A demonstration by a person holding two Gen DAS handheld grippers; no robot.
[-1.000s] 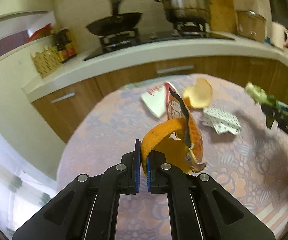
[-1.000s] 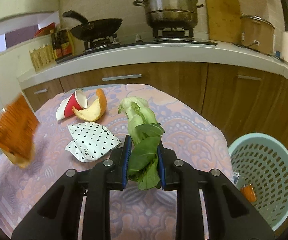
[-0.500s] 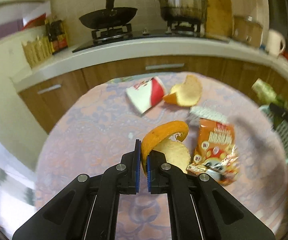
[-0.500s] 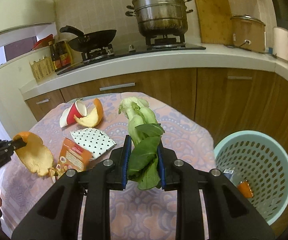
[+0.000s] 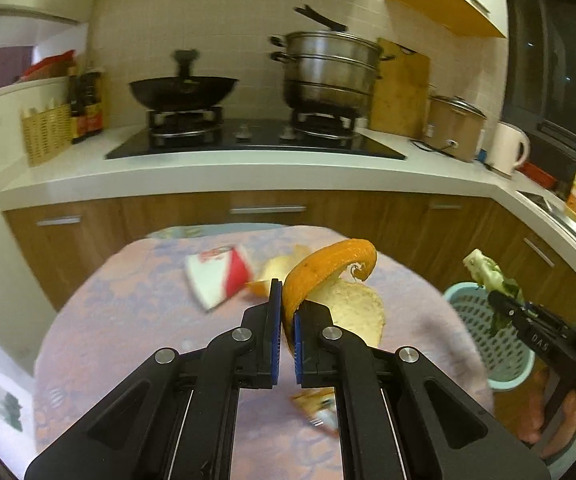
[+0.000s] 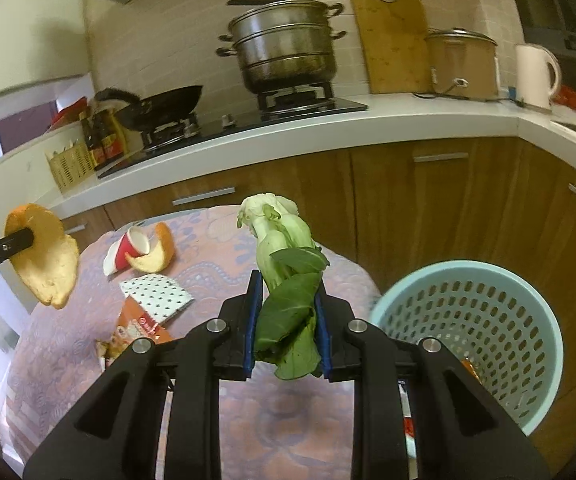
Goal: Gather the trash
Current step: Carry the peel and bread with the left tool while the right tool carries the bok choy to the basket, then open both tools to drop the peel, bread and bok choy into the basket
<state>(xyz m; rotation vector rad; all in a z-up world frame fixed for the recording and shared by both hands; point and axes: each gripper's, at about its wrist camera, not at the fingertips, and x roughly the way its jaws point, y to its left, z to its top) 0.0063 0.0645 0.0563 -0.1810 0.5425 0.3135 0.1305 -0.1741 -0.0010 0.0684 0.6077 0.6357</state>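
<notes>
Your left gripper (image 5: 285,316) was clamped tight on a curled orange citrus peel with a pale pith side (image 5: 328,280), held in the air above the round table with a pink patterned cloth (image 5: 136,320). Your right gripper (image 6: 288,320) was closed partway on a green leafy bok choy stalk (image 6: 288,280), its white root end pointing up, beside the light blue perforated plastic basket (image 6: 488,320) standing past the table's edge. On the cloth lay a red-and-white paper cup on its side (image 6: 122,250), another peel piece (image 6: 156,254), a dotted white napkin (image 6: 156,294) and an orange snack wrapper (image 6: 138,330).
</notes>
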